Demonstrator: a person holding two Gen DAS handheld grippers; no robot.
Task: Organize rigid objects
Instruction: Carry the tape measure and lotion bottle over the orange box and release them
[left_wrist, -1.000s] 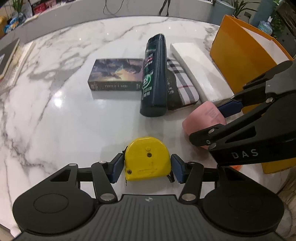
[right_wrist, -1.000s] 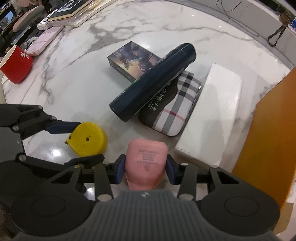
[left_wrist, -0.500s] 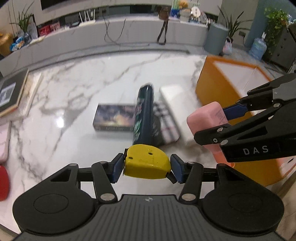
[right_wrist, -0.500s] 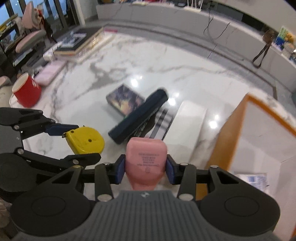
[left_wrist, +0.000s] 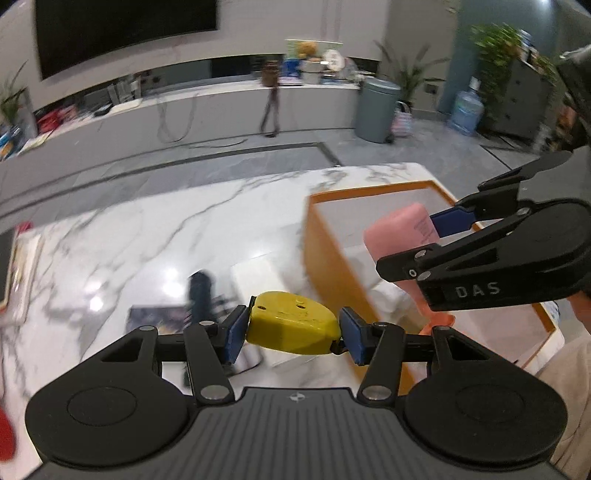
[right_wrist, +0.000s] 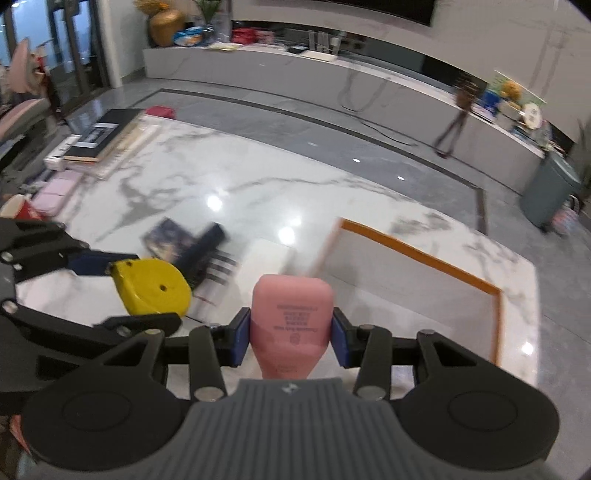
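**Both grippers carrying items toward the orange box**

Left to right across the marble table (right_wrist: 155, 177). At the far left, a red mug (right_wrist: 20, 211) and stacked books (right_wrist: 99, 136) stand apart from the work. Near the centre lie the blurred items not yet sorted: a dark box (right_wrist: 166, 238), a dark bottle (right_wrist: 201, 254), a plaid case partly hidden under it, and a white flat box (right_wrist: 264, 264). The left gripper (left_wrist: 291, 328) is closed on a yellow tape measure (left_wrist: 291, 325), its pads pressing both flanks, held clear above the table. The right gripper (right_wrist: 291, 332) clamps a pink case (right_wrist: 291, 325) upright between its pads, also raised. At the right stands the open orange box (right_wrist: 424, 254), its white interior visible.

Step in hand, as judged: transport of two grasped items. The next move calls for bringing each over the box's rim, lowering, then opening the jaws without the two grippers colliding.
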